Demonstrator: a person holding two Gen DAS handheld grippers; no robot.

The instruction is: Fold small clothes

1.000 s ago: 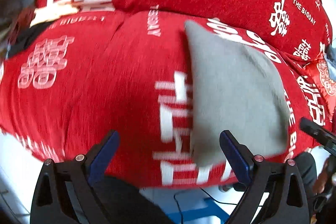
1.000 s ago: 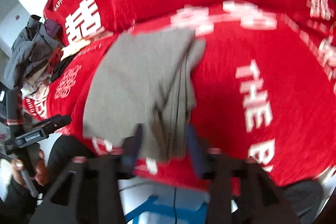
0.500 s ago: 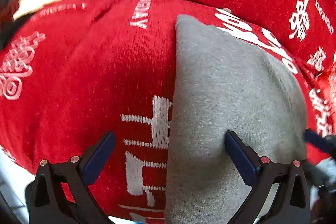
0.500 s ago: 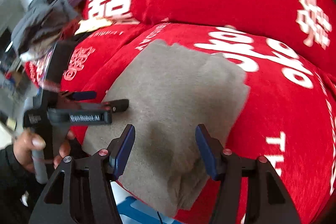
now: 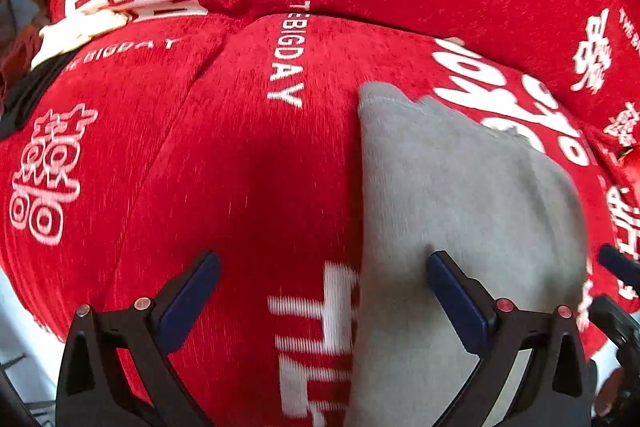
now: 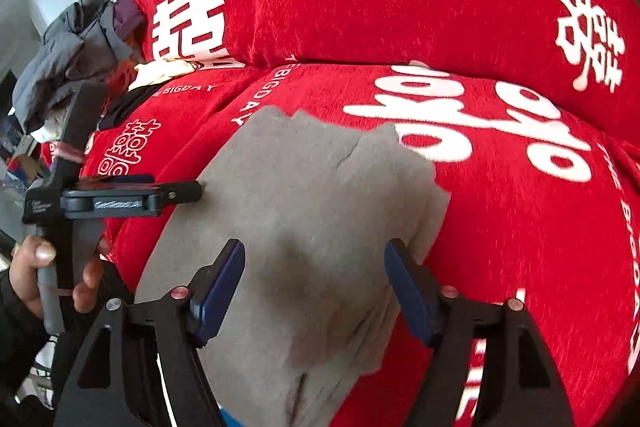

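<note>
Red plush sofa cushions (image 6: pixel 520 227) printed with white wedding lettering fill the scene, a heap of grey clothing (image 6: pixel 76 43) piled at far left. Left hand-held gripper (image 5: pixel 324 291) hovers wide open, holding nothing, beside the folded grey knit garment (image 6: pixel 320 219) lying on the seat. Right hand-held gripper (image 6: pixel 316 283) hangs above it, likewise spread and empty. Folding looks largely done; a final fold or tidying may remain.
</note>
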